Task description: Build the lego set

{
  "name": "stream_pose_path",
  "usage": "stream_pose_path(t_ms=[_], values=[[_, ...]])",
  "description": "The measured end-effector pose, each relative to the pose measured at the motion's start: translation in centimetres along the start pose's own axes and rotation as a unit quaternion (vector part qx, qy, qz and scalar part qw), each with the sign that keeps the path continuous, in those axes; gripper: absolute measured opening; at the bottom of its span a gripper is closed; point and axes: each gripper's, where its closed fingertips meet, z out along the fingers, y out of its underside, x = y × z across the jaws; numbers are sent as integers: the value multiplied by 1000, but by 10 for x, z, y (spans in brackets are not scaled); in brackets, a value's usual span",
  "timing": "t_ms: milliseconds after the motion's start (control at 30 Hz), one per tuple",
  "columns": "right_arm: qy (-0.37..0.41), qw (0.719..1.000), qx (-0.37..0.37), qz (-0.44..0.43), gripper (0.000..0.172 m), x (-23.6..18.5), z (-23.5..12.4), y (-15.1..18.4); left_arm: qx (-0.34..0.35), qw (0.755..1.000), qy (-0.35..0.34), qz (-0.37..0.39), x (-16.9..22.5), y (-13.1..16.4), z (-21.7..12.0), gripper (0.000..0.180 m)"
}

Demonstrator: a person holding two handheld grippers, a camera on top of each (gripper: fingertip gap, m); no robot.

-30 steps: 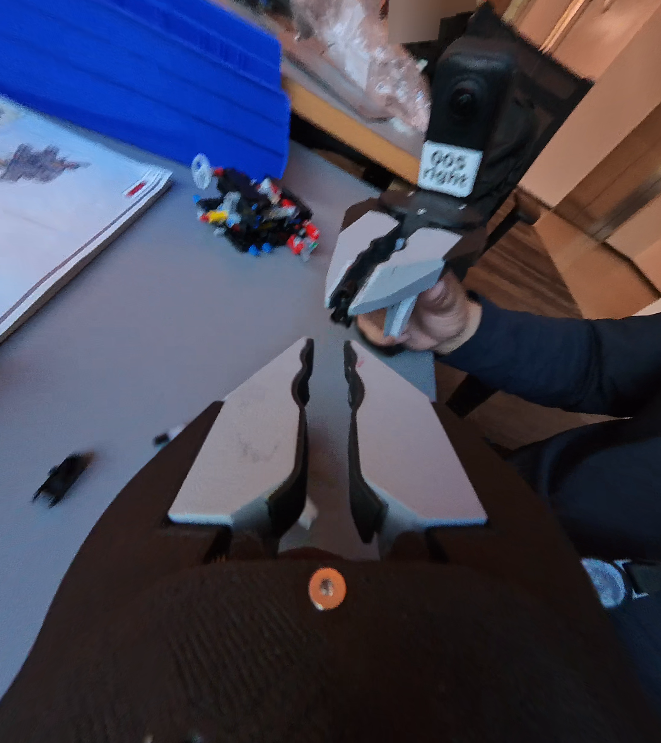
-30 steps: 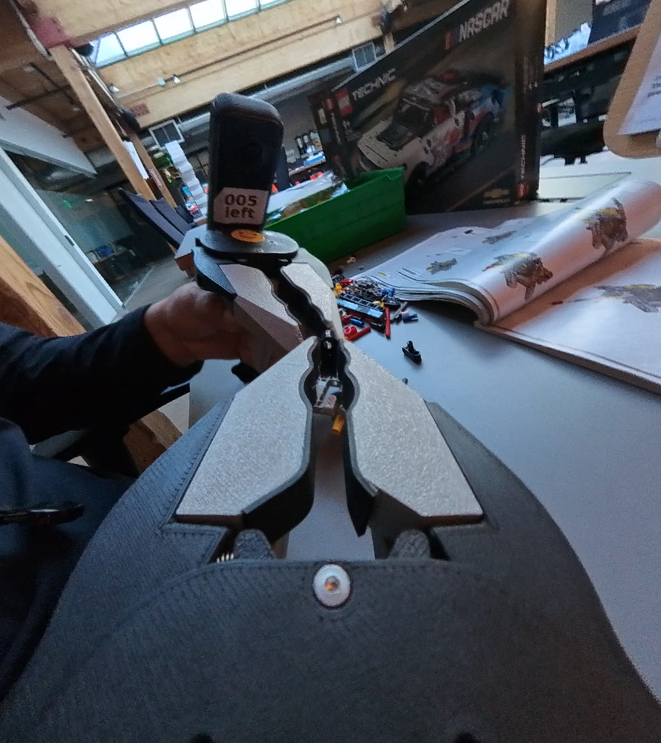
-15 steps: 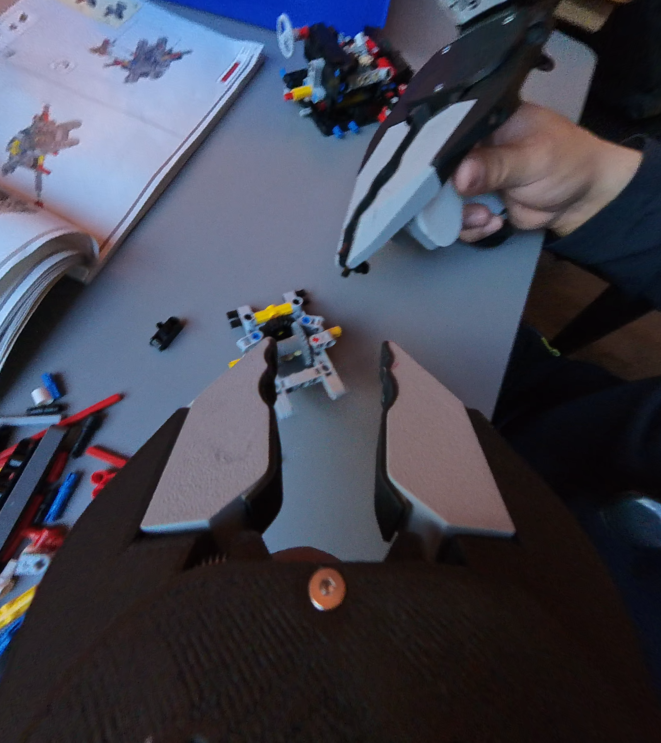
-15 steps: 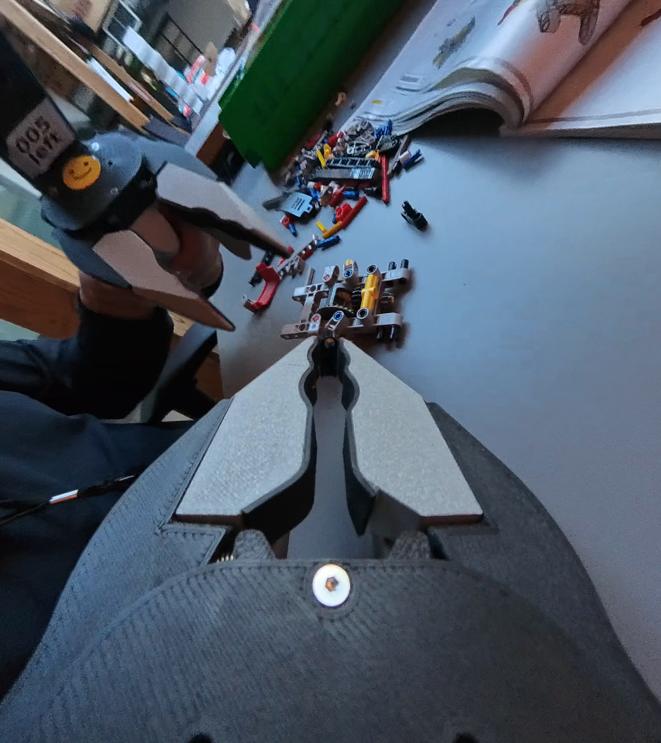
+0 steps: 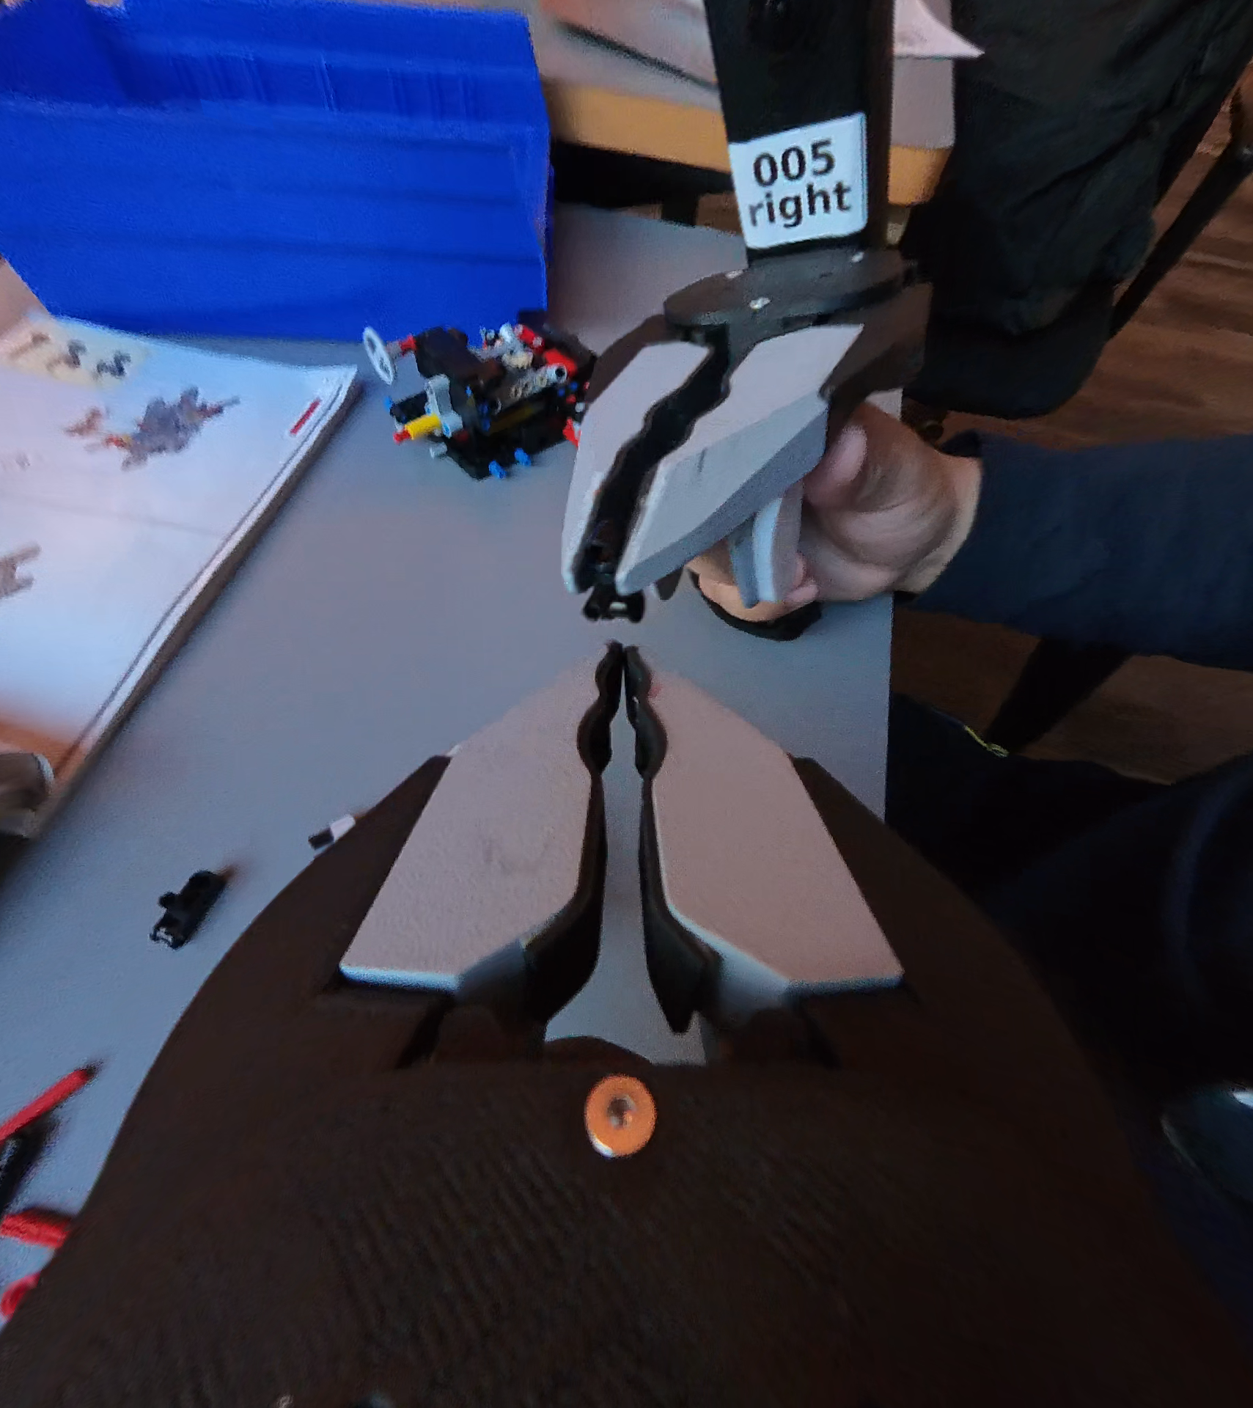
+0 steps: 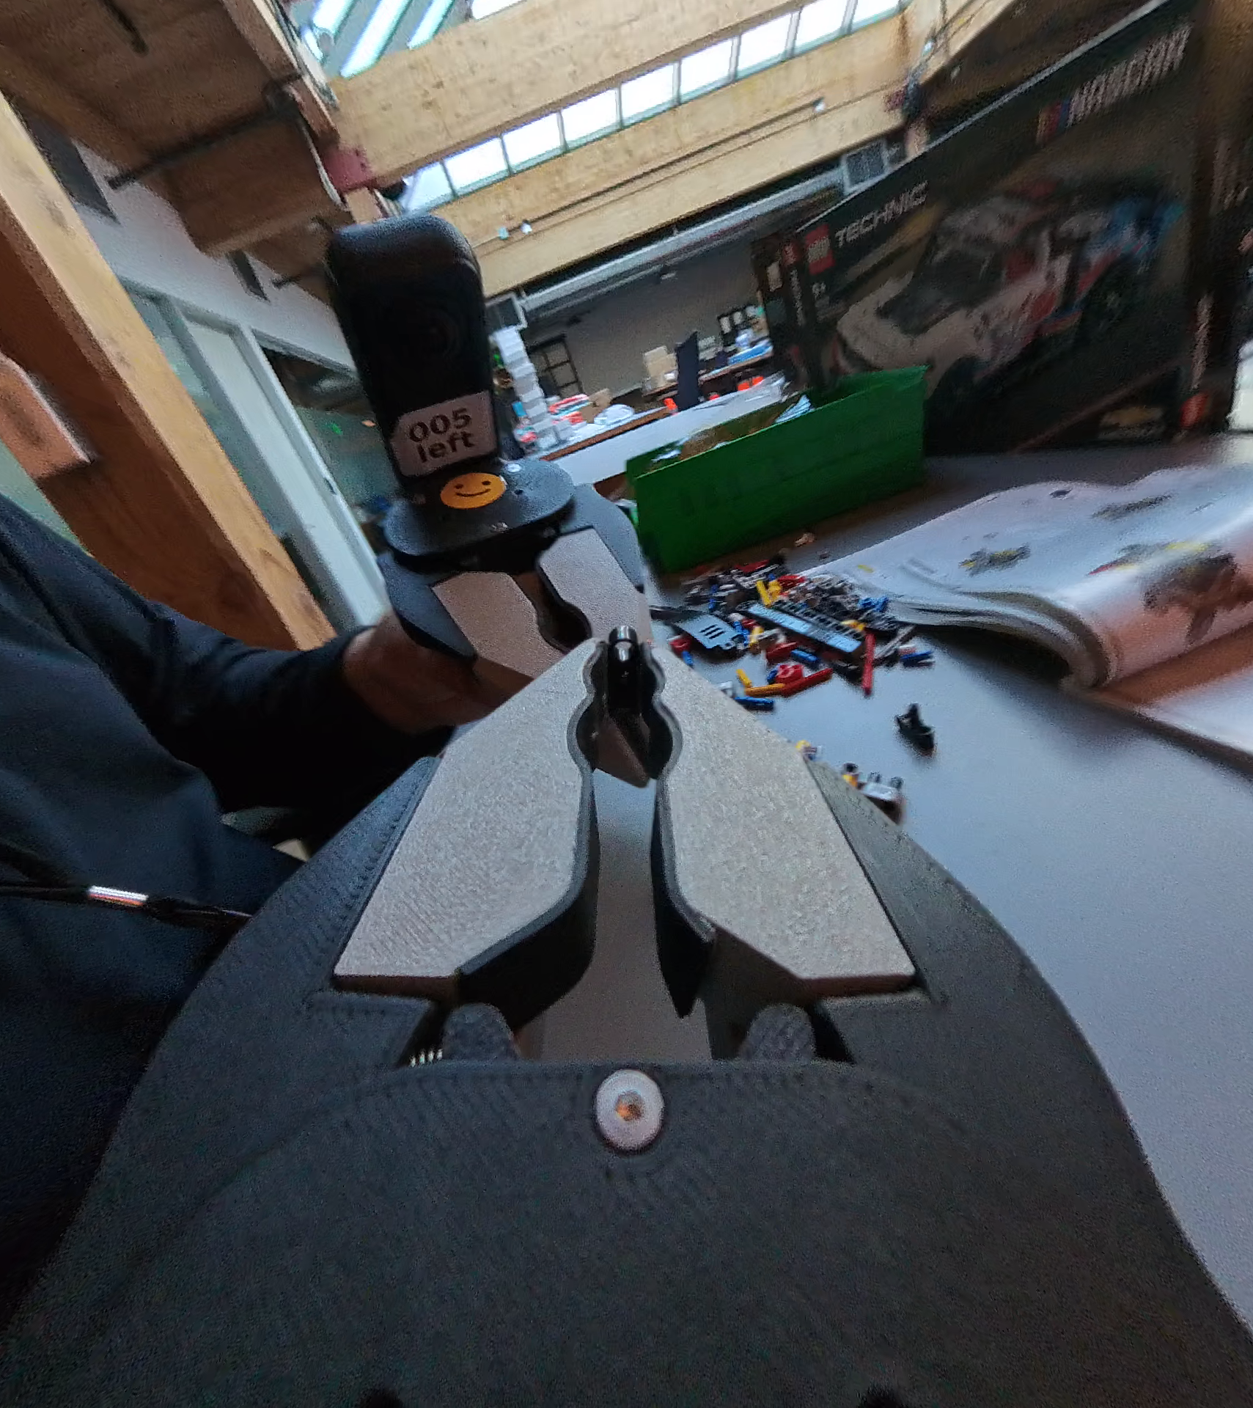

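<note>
Grey tabletop (image 5: 349, 625) ran under both grippers, with an open instruction booklet (image 5: 97, 488) to one side, a blue bin (image 5: 242, 175) behind it and a half-built black model (image 5: 490, 400) near the far edge. Loose coloured pieces (image 6: 798, 632) lay scattered beside a green bin (image 6: 775, 465), and a big printed box (image 6: 1011, 251) stood behind.

The left gripper (image 5: 621, 654) had its fingertips pressed together with nothing visible between them. The right gripper (image 6: 621, 648) was clamped on a small black pin (image 5: 612, 602), its pads tight on the piece, the pin's end poking out past the tips (its long axis ran roughly in line with the fingers). The two grippers met nearly tip to tip above the table, apart by only a narrow gap, so the pin lay straight ahead of the left gripper's closed tips and just beyond them. A small black connector (image 5: 187, 907) sat alone on the table, well off to the left gripper's side.
</note>
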Motion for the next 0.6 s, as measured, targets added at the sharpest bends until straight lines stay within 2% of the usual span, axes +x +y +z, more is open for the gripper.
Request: stream_pose_path(t_ms=[100, 167, 200, 300, 400, 433, 533, 600], values=[[-8, 999, 1, -31, 4, -8, 1, -1, 14, 1000, 17, -1, 6, -6, -2, 1], [-5, 1000, 4, -28, 4, -7, 1, -2, 27, 999, 28, -11, 7, -9, -3, 14], [-2, 1000, 4, -26, 4, -5, 1, -1, 29, 999, 34, -17, 8, -10, -3, 14], [-21, 1000, 7, -14, 4, -9, 2, -2, 49, 997, 51, -33, 7, -13, -7, 6], [-30, 999, 10, -12, 4, -12, 2, -2, 57, 996, 58, -30, 9, -14, -9, 6], [-28, 1000, 8, -8, 4, -11, 3, -1, 57, 997, 40, -23, 5, -14, -10, 6], [-10, 1000, 2, 3, 6, -3, 2, 1, 29, 995, -78, 54, -17, -12, -17, 5], [2, 1000, 6, 10, 5, 3, 0, 0, 0, 988, -119, 99, -21, -10, -17, 5]])
